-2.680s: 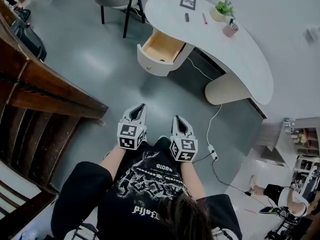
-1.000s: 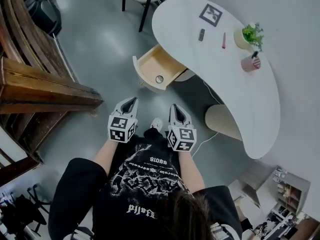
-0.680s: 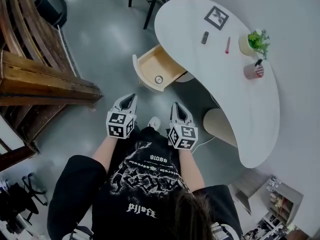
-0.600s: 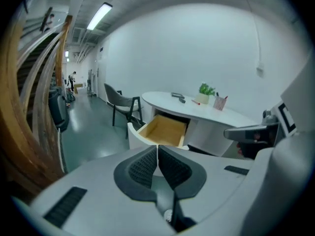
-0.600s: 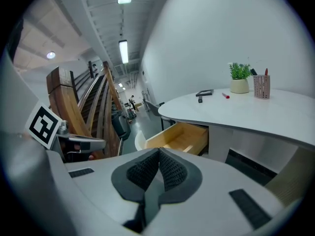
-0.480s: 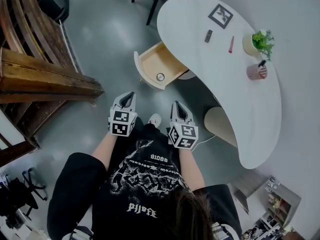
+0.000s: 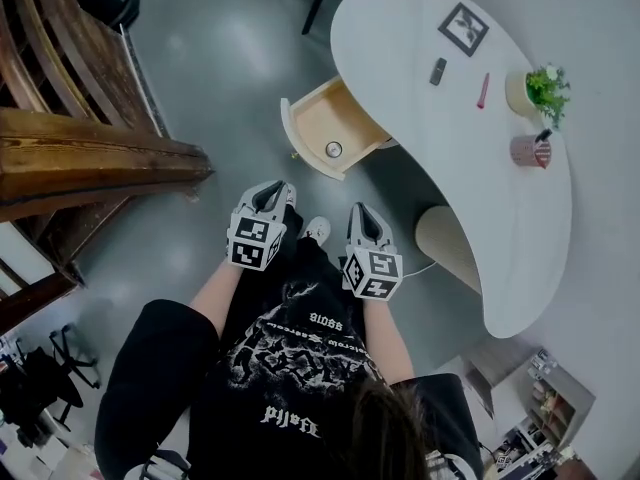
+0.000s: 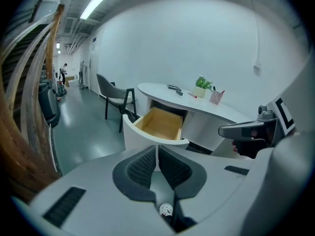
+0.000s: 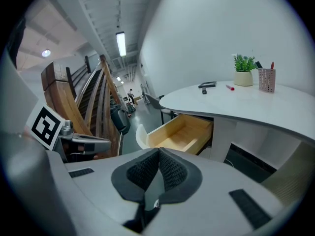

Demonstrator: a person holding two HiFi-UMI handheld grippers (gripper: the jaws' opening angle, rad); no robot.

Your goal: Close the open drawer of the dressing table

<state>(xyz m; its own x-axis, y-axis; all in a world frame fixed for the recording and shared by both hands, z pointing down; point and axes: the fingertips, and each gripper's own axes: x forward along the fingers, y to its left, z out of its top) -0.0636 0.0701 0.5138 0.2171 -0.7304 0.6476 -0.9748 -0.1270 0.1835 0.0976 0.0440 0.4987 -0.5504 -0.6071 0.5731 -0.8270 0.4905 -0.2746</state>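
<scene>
The white dressing table (image 7: pixel 455 118) curves across the upper right of the head view. Its wooden drawer (image 7: pixel 327 128) stands pulled out, with a curved white front (image 7: pixel 291 143) and a small round thing (image 7: pixel 333 149) inside. The open drawer (image 8: pixel 160 123) lies ahead in the left gripper view, and the same drawer (image 9: pixel 181 132) appears in the right gripper view. My left gripper (image 7: pixel 267 197) and right gripper (image 7: pixel 364 219) are both shut and empty, side by side, short of the drawer front and apart from it.
A wooden stair rail (image 7: pixel 90 158) runs along the left. A chair (image 8: pixel 114 98) stands beyond the drawer. On the tabletop sit a potted plant (image 7: pixel 543 88), a pen cup (image 7: pixel 528 150), a red pen (image 7: pixel 483 90), a dark remote (image 7: pixel 438 71) and a marker card (image 7: pixel 463 28). A cable (image 7: pixel 425 265) lies on the grey floor.
The view has shifted, so the table and drawer sit further right in the frame. Both grippers stay shut and hold their side-by-side stance below the drawer.
</scene>
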